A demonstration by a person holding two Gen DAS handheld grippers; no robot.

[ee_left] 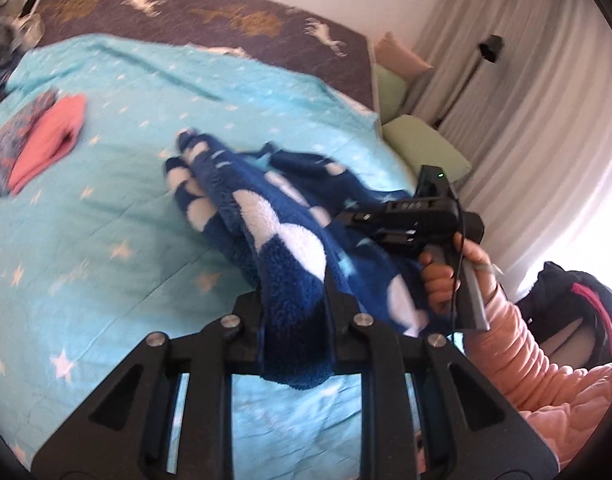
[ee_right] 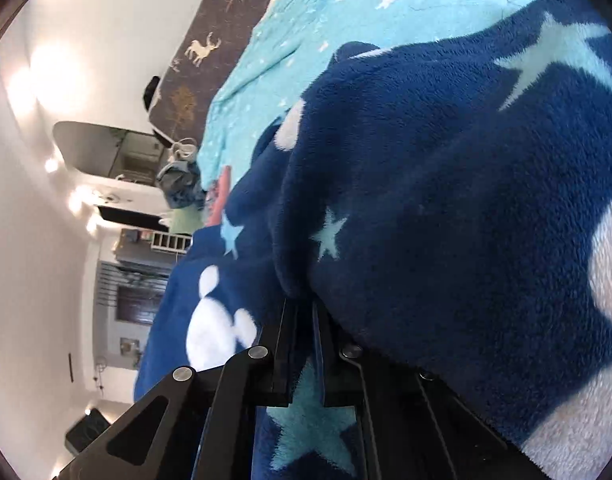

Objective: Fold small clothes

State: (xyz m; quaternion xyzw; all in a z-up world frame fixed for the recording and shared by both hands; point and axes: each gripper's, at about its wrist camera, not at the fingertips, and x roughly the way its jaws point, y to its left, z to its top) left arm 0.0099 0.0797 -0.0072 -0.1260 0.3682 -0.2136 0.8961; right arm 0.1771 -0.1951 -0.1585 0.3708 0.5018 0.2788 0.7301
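A dark blue fleece garment [ee_left: 274, 216] with white cloud shapes and pale stars hangs bunched above the turquoise star-print bedspread [ee_left: 106, 240]. My left gripper [ee_left: 294, 284] is shut on one end of it. My right gripper [ee_left: 402, 220], held in a hand with a pink sleeve, shows in the left wrist view at the garment's other end. In the right wrist view the right gripper [ee_right: 304, 312] is shut on the blue fleece [ee_right: 446, 200], which fills most of that view.
Two folded clothes, a coral piece [ee_left: 50, 144] and a patterned one [ee_left: 10, 140], lie on the bedspread at the left. A dark deer-print cover [ee_left: 226, 12] lies at the bed's far side. Green cushions [ee_left: 422, 140] and curtains [ee_left: 526, 100] are at the right.
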